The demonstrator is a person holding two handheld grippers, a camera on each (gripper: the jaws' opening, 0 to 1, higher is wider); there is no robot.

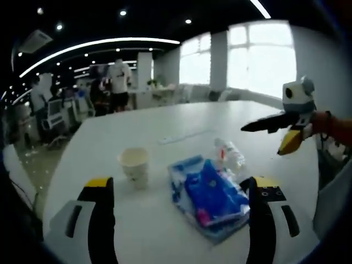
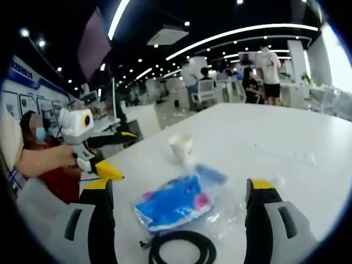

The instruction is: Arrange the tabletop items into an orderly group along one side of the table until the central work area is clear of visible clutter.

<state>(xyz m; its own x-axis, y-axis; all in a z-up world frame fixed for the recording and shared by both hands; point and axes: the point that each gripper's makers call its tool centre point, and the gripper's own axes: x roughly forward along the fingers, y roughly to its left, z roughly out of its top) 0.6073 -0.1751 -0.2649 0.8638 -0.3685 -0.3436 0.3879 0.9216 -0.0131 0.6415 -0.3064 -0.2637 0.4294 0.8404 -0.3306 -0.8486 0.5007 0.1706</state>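
On the white table [image 1: 110,137] lie a blue plastic packet [image 1: 209,199], a clear crumpled wrapper [image 1: 229,154] behind it and an upright paper cup [image 1: 135,164] to its left. My left gripper [image 1: 181,184] is open just above the table, its jaws standing either side of the packet without touching it. My right gripper [image 1: 263,140] hangs open in the air at the right, held by a hand. In the right gripper view, the right gripper [image 2: 180,184] is open over the blue packet [image 2: 175,201], the cup [image 2: 181,147] stands beyond, and the left gripper [image 2: 127,155] is open at the table's left edge.
A black cable loop [image 2: 181,248] lies on the table close to the right gripper. A thin white strip [image 1: 184,136] rests farther back. A seated person [image 2: 38,159] is by the table's edge. Several people stand among desks and chairs [image 1: 55,115] far behind.
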